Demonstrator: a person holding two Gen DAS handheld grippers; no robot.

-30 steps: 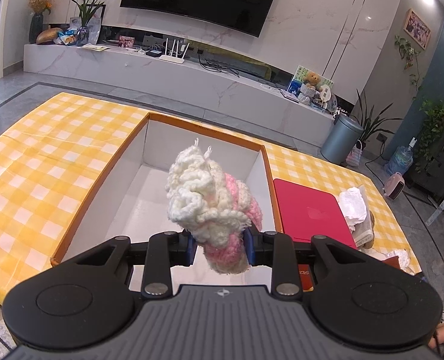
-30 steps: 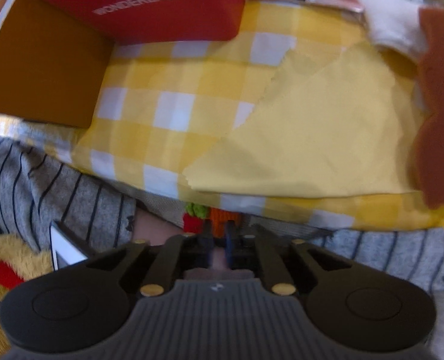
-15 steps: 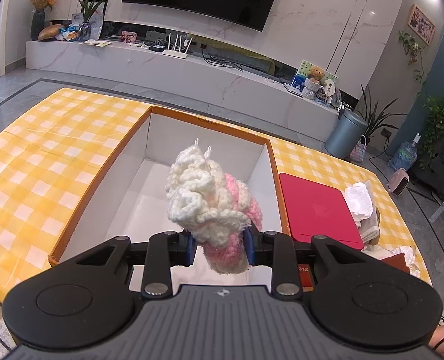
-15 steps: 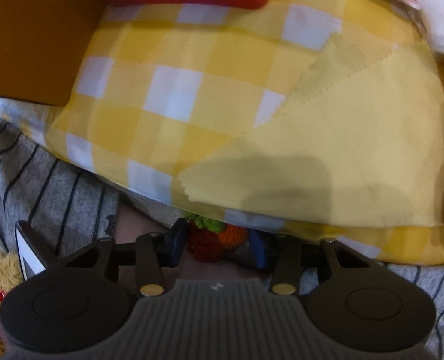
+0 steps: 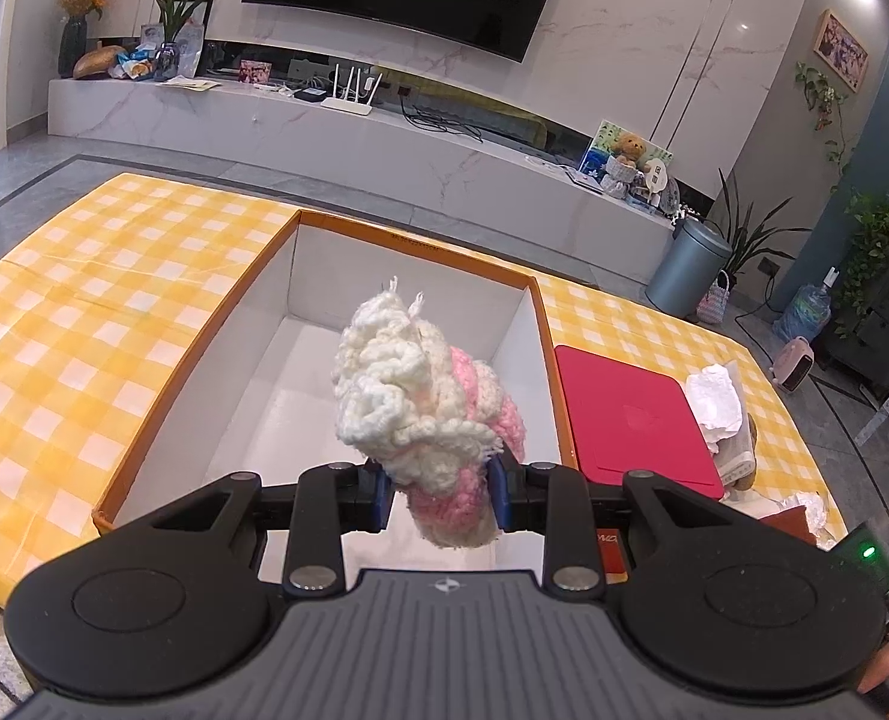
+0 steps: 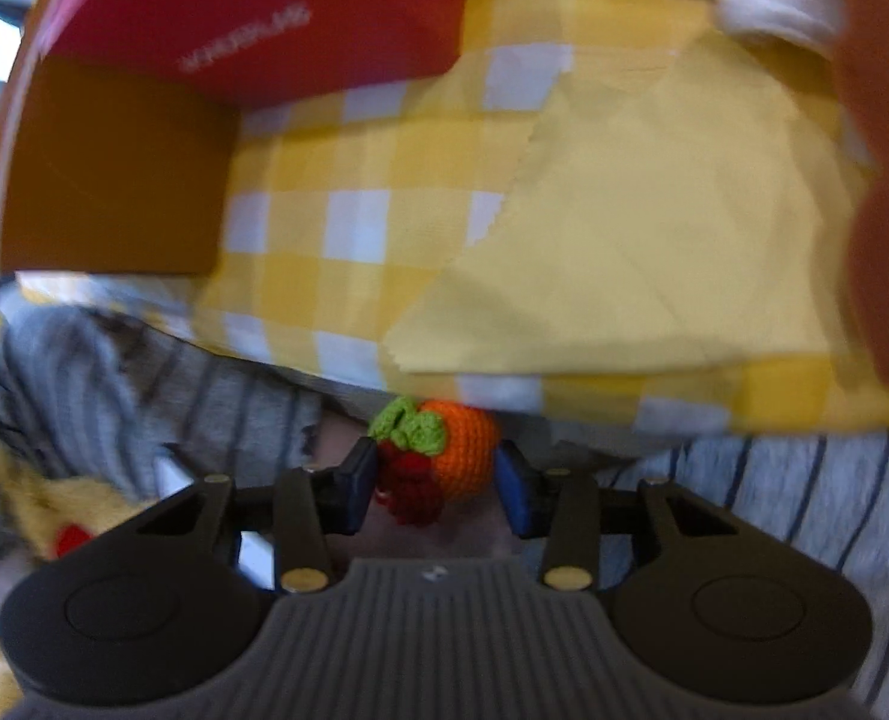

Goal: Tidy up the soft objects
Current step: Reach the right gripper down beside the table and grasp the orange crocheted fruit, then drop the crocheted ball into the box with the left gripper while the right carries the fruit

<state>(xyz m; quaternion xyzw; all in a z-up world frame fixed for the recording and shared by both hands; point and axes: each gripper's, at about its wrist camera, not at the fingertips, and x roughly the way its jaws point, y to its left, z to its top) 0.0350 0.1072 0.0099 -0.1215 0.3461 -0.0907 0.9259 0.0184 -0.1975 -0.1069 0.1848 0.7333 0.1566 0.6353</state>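
Note:
My left gripper (image 5: 441, 501) is shut on a white and pink knitted piece (image 5: 408, 396), which stands up from the pads. It hangs over the near end of an orange-rimmed box with a bare white inside (image 5: 402, 276). In the blurred right wrist view, my right gripper (image 6: 437, 483) points down just off the table's near edge, over a person's lap. A small crochet toy (image 6: 462, 456), orange and red with a green top, fills the gap between its blue pads, and both pads touch it. A pale yellow cloth (image 6: 654, 252) lies flat on the table just beyond.
A yellow checked cloth (image 5: 84, 300) covers the table. Right of the box lie a flat red case (image 5: 630, 420) and crumpled white tissue (image 5: 714, 402). The person's grey striped clothing (image 6: 144, 372) and a yellow plush (image 6: 54, 510) sit below the table edge. A brown soft thing (image 6: 882, 240) lies at right.
The right gripper's jaws went from nearly closed to spread around the crochet toy, then moved with it between the pads. The left gripper and its knitted piece have stayed put.

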